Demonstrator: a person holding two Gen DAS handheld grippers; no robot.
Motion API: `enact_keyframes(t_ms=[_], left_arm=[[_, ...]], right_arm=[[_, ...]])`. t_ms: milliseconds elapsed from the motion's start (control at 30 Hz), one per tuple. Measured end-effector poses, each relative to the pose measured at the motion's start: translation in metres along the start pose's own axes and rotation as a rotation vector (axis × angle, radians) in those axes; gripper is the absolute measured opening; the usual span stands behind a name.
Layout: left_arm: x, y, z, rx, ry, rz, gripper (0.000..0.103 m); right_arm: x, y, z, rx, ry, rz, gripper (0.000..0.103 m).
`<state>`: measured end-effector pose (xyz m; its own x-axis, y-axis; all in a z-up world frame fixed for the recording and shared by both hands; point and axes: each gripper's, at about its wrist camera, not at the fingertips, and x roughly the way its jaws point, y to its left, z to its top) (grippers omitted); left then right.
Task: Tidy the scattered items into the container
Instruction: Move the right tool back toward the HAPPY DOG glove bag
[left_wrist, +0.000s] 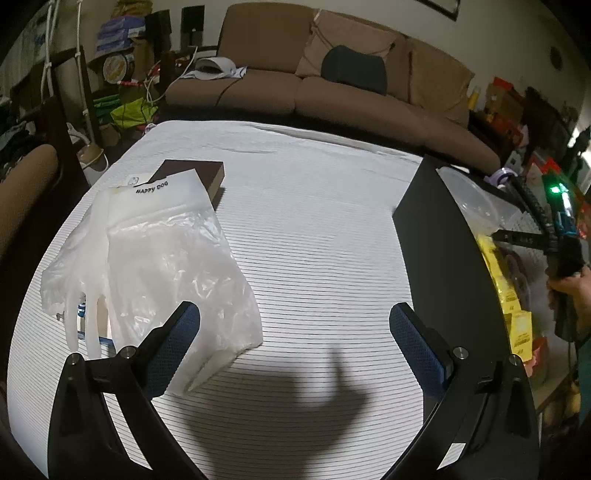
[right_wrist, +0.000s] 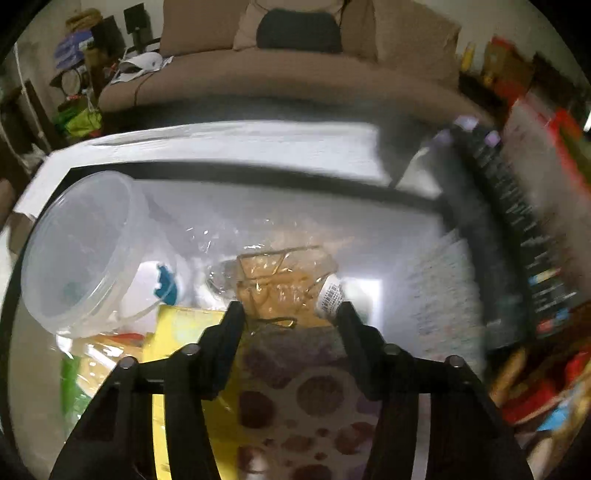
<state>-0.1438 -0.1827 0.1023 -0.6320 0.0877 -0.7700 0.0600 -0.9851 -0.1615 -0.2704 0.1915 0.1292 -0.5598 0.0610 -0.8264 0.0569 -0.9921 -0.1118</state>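
Note:
My left gripper (left_wrist: 295, 332) is open and empty above the striped tablecloth (left_wrist: 314, 221). To its left lies a clear "HAPPY DOG" plastic bag (left_wrist: 173, 254) with a translucent glove (left_wrist: 77, 288) over a brown box (left_wrist: 199, 173). The black container (left_wrist: 443, 240) stands at the right. My right gripper (right_wrist: 291, 314) hovers inside the container (right_wrist: 229, 173) over a clear packet with brown contents (right_wrist: 284, 277); its jaws stand apart around the packet's near end. A clear plastic tub (right_wrist: 81, 251), a yellow packet (right_wrist: 184, 332) and a spotted item (right_wrist: 306, 406) lie in the container.
A brown sofa (left_wrist: 332, 85) stands behind the table. Cluttered shelves (left_wrist: 517, 110) are at the right and boxes and bags (left_wrist: 118, 74) at the far left. A dark remote-like object (right_wrist: 517, 221) lies by the container's right side.

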Motion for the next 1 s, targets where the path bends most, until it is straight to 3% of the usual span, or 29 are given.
enact_keyframes(t_ms=[33,100,200,233,333,400,467,500,733,900,1000], left_arm=[[0.000,0.001,0.000,-0.007,0.002,-0.003,0.103],[0.000,0.003,0.000,-0.017,0.008,-0.012,0.103],[-0.001,0.004,0.000,-0.021,0.006,-0.015,0.103],[-0.002,0.003,0.001,-0.020,0.004,-0.015,0.103],[-0.003,0.004,0.001,-0.008,0.001,-0.014,0.103],[-0.004,0.007,0.001,-0.003,0.001,-0.014,0.103],[-0.005,0.019,0.002,-0.016,-0.001,-0.005,0.103],[-0.007,0.028,0.003,-0.035,-0.005,0.001,0.103],[-0.020,0.095,0.003,-0.133,-0.049,0.103,0.103],[-0.019,0.126,-0.006,-0.155,-0.026,0.149,0.103],[-0.022,0.135,-0.009,-0.148,-0.028,0.169,0.103]], right_arm=[[-0.006,-0.003,0.000,0.009,-0.011,-0.019,0.037],[-0.007,-0.013,0.001,0.051,-0.002,-0.025,0.039],[0.013,-0.017,-0.003,0.101,0.105,0.153,0.046],[0.010,-0.016,-0.005,0.103,0.088,0.183,0.053],[-0.015,-0.019,-0.006,0.144,-0.026,0.230,0.053],[-0.039,-0.024,-0.007,0.209,-0.101,0.296,0.060],[-0.059,-0.020,-0.007,0.219,-0.127,0.338,0.073],[-0.067,-0.013,-0.007,0.205,-0.132,0.367,0.074],[-0.126,0.092,-0.006,-0.017,-0.202,0.530,0.101],[-0.125,0.170,0.001,-0.077,-0.184,0.627,0.103],[-0.123,0.211,-0.003,-0.133,-0.194,0.610,0.103]])
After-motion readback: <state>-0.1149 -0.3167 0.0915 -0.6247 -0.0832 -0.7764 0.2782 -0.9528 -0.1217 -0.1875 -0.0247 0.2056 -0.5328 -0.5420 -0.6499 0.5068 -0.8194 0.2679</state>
